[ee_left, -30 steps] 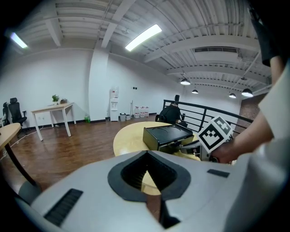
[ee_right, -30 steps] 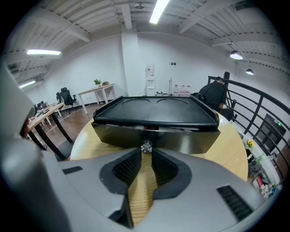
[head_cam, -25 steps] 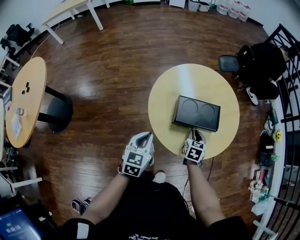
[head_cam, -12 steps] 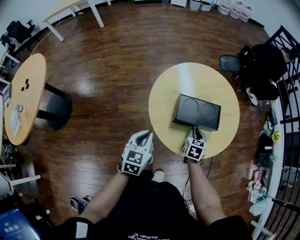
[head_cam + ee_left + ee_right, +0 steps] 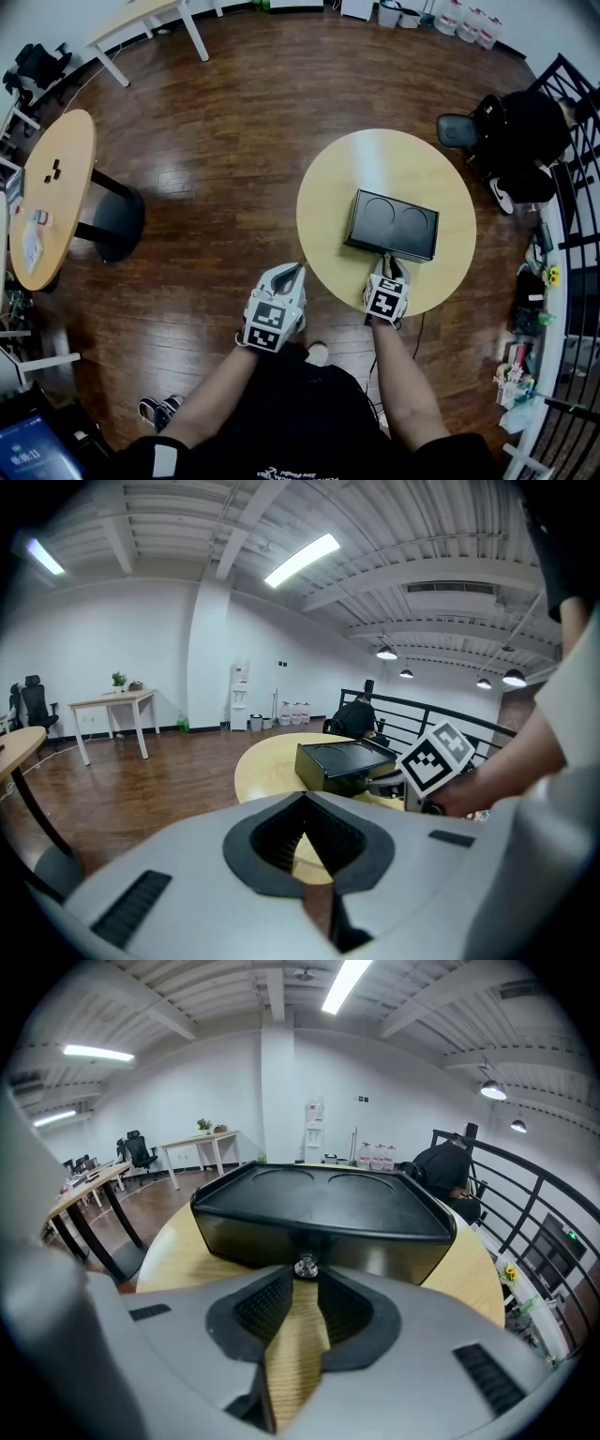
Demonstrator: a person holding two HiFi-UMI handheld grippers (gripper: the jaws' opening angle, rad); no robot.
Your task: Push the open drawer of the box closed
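Pushing the drawer (image 5: 375,1249) home by its knob (image 5: 305,1266)

The box (image 5: 392,225) sits on the table (image 5: 333,178). Our right gripper (image 5: 305,1279) pinches the knob on the box's near face. We judge the drawer almost shut: push straight and level, without twisting, until the front sits flush. The left gripper (image 5: 305,799) hangs closed and empty, off the table.

From above, hidden under the right tongs (image 5: 387,260): knob (image 5: 305,1267) of the box (image 5: 392,224). Cut off at left edge: side surface (image 5: 42,202); too small to name, dark bits (image 5: 54,172). Hidden behind left tongs (image 5: 303,797): near rim of round surface (image 5: 267,766).
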